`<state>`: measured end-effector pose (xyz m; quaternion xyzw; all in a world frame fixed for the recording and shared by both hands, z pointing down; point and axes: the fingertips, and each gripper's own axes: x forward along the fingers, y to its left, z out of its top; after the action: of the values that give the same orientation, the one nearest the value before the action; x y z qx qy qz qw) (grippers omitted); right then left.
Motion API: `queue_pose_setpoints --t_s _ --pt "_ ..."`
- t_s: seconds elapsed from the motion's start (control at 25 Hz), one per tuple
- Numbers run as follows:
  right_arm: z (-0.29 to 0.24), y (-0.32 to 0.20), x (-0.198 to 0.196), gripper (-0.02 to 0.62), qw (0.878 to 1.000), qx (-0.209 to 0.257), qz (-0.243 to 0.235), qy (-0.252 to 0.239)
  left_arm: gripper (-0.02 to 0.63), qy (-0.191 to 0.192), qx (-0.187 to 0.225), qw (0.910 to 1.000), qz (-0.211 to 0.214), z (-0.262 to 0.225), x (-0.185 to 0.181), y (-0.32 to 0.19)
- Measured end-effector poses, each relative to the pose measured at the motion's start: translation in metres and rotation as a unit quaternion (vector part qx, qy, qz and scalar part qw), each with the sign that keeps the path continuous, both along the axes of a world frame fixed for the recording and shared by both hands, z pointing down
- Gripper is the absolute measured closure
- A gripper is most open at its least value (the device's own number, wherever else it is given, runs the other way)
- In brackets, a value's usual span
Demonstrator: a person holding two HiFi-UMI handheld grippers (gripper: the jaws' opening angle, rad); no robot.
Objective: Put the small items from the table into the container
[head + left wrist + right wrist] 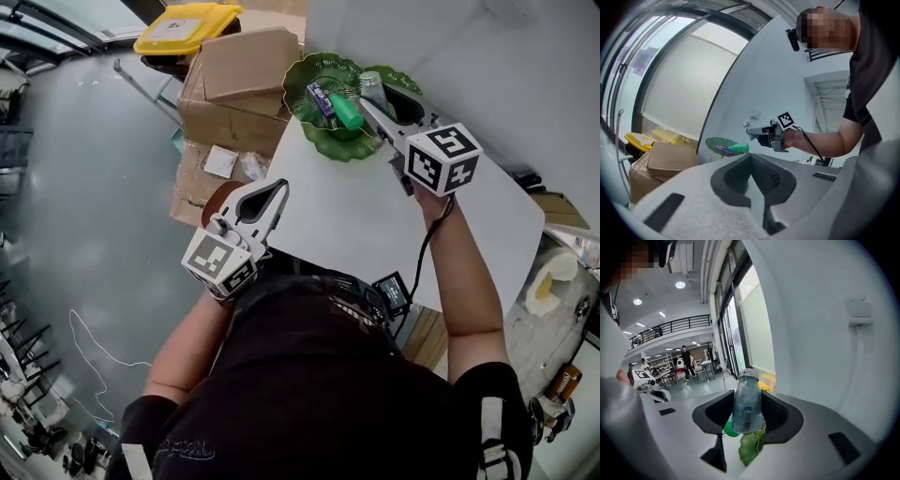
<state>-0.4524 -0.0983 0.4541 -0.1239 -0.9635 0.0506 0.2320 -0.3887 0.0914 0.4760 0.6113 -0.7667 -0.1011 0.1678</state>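
The small clear bottle (747,401) with the silver cap is up in the air, squeezed between the two jaws of the right tool (380,111). It stands almost straight up, cap on top, so its long side runs up and down across the jaws. Right under it is the green leaf-shaped dish (328,145), which sits at the far corner of the white worktop (356,225). Green shows just below the bottle's bottom, so I think the next move is only to go down and let go. A green bottle (345,111) and a small purple thing (322,97) already lie in the dish, touching each other, and the clear bottle hangs to their right. That leaves room to miss them, though it could tip over when it lands. The left tool (751,161) is far from the dish, at the near left edge of the worktop, with its jaws shut and nothing in them, so the right tool is much closer. The bottle's label has a bar code and a little blue mark — I can't read any words or a brand on it.
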Motion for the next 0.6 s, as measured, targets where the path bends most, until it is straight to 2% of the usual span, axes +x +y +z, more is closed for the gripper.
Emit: queue_pose_setpoints --t_s 0.28,0.6 --pt "0.021 -0.007 -0.042 0.408 0.998 0.031 -0.04 0.047 0.6 0.015 -0.011 0.9997 -0.015 0.013 0.002 0.004" --pt "0.049 -0.003 -0.063 0.408 0.991 0.057 -0.067 0.098 0.598 0.025 -0.015 0.9992 -0.027 0.021 0.003 0.007"
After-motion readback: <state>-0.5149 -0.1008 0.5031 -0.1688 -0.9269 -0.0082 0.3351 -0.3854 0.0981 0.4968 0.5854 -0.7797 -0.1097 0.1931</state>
